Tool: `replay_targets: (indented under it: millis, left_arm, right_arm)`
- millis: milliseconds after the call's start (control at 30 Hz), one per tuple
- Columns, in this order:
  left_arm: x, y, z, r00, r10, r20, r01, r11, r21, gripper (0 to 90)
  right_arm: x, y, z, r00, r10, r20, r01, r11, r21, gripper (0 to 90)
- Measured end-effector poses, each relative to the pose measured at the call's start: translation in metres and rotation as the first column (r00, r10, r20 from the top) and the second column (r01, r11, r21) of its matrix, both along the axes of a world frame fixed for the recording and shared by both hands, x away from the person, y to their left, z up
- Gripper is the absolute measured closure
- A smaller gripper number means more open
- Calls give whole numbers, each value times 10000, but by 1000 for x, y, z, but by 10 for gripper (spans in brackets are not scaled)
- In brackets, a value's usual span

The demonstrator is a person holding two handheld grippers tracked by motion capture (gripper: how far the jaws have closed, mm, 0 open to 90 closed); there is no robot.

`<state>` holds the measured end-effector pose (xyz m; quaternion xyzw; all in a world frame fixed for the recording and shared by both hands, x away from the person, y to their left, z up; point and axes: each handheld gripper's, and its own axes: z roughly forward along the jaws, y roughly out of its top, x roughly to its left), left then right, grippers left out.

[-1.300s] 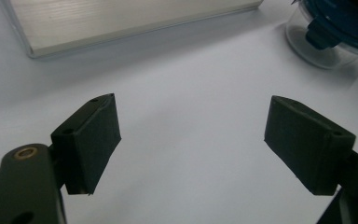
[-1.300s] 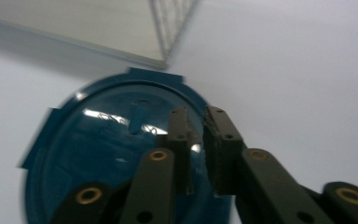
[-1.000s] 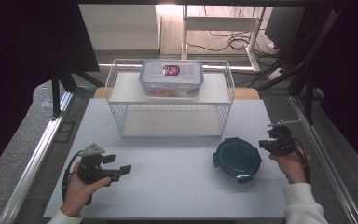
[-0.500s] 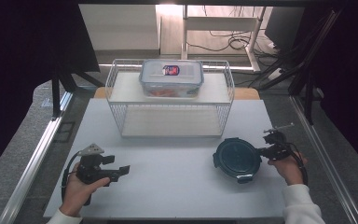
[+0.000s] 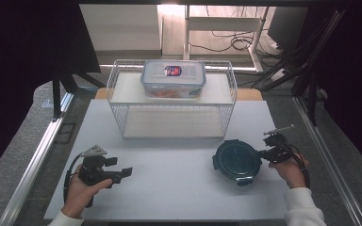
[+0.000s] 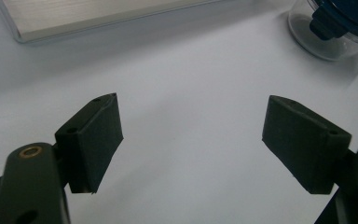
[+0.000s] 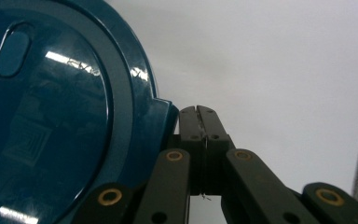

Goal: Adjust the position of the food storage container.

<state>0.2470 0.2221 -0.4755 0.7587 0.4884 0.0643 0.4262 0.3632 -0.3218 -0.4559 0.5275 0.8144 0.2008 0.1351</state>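
While I hold both hands low over the white table (image 5: 179, 188), the right gripper (image 5: 269, 151) sits w/ its jaws pressed together, nothing between them, tips right at the lid clasp on the right edge of the round container (image 5: 238, 161). From the right gripper view the closed tips (image 7: 199, 122) are just beside that dark teal lid (image 7: 51, 116); touching or not, can't tell. Container stands on the table, front right, just ahead of the wire basket (image 5: 172, 101). Left gripper (image 5: 125, 172) is near the front-left corner, jaws wide apart, holding nothing (its own view has bare tabletop between the pads (image 6: 95, 140)). A clear rectangular box (image 5: 173, 77) w/ a red label sits on top of the basket, well apart from both tools.
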Motion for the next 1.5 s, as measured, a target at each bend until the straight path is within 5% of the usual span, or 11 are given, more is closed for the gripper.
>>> replay_targets:
  millis: [467,1300,1500]
  left_arm:
    - [1,3,-1,10000,28,-94,-28,10000,-40,196]
    - [2,0,-3,9999,3,-144,-2,10000,78,196]
    - [2,0,-3,9999,-8,-133,9,10000,83,196]
  right_arm:
    - [-15,42,-1,9955,947,-51,-945,9950,321,893]
    - [-41,77,-4,9885,1510,-24,-1504,9861,707,893]
    - [-45,97,-6,9810,1939,-20,-1933,9783,752,893]
